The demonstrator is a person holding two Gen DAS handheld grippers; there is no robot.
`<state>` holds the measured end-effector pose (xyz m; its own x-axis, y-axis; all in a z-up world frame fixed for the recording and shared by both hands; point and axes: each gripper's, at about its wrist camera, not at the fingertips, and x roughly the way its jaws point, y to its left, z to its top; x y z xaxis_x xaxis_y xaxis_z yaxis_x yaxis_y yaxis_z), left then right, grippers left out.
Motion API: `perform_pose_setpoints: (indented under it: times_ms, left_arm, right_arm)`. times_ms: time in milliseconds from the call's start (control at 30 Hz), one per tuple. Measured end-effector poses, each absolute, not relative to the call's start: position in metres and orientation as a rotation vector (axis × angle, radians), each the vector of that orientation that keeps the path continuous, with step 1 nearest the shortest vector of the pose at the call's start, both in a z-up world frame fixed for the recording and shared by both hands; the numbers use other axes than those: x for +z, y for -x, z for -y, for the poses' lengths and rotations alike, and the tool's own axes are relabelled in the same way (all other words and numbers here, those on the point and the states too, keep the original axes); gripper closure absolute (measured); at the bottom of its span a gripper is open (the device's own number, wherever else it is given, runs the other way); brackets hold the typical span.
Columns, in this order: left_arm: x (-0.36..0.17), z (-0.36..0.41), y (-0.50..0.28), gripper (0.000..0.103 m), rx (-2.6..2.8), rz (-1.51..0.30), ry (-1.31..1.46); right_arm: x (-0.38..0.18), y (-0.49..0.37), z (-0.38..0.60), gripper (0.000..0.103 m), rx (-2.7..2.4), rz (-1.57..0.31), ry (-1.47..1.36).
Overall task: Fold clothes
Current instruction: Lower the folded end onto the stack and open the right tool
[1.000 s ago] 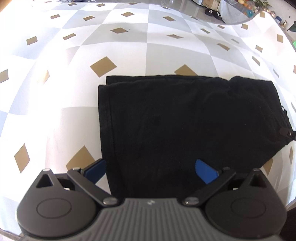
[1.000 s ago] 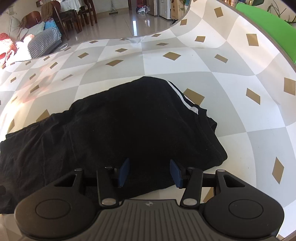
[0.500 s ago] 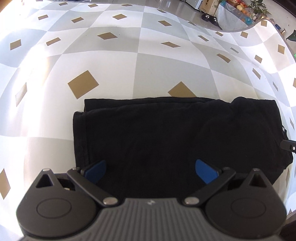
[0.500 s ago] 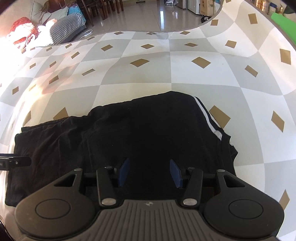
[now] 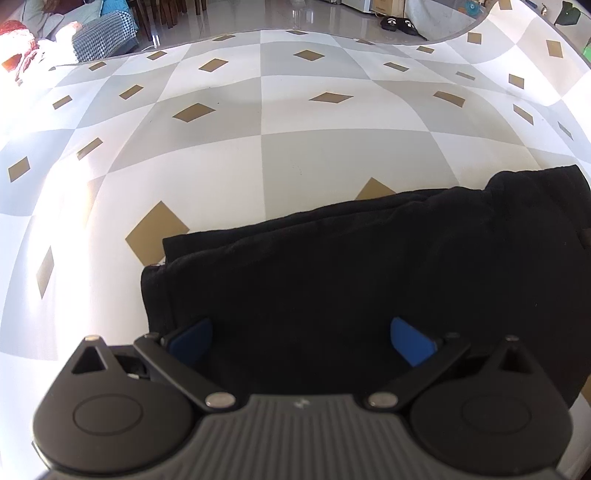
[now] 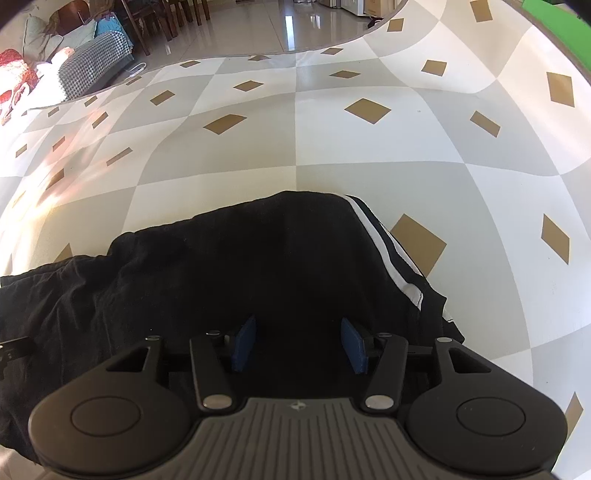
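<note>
Black garment (image 5: 369,280) lies folded on the checked surface (image 5: 295,155), w/ layered edges showing at its left end in the left wrist view. A white stripe (image 6: 388,254) runs along its right end in the right wrist view.

Left hand-held gripper (image 5: 302,338) is over the garment's near-left part, pads spread wide w/ only cloth seen between them; nothing gripped. Right hand-held gripper (image 6: 298,344) is over the garment's near-right part, just inside the stripe, jaws parted w/ a narrower gap, nothing pinched. Can't tell whether either set of fingertips touches the cloth.

Beyond the far side of the garment: bare checked surface, then a shiny tiled floor (image 6: 295,22) w/ chairs (image 6: 162,18) and a houndstooth-patterned cushion (image 6: 92,59).
</note>
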<state>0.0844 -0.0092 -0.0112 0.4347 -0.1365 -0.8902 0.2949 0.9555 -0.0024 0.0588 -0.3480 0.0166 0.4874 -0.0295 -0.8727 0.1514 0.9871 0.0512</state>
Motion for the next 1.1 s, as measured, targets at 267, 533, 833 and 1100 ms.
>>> perform_pose_setpoints:
  times_ms: [267,533,833,1100]
  left_arm:
    - [-0.012,0.006,-0.099,0.0,-0.254,-1.083,-0.156]
    - [0.0,0.01,-0.074,0.0,-0.273,-1.099,-0.122]
    - [-0.002,0.007,-0.034,0.0,-0.236,-1.127,-0.085]
    - [-0.007,0.006,-0.004,0.0,-0.194,-1.103,-0.103]
  right_arm:
    - [0.016,-0.063,0.336,0.041,-0.122,-1.049,-0.085]
    - [0.023,-0.053,0.32,0.042,-0.116,-1.018,0.013]
    - [0.023,-0.015,0.293,0.042,-0.012,-1.027,0.102]
    - [0.011,0.011,0.282,0.042,-0.007,-1.03,0.129]
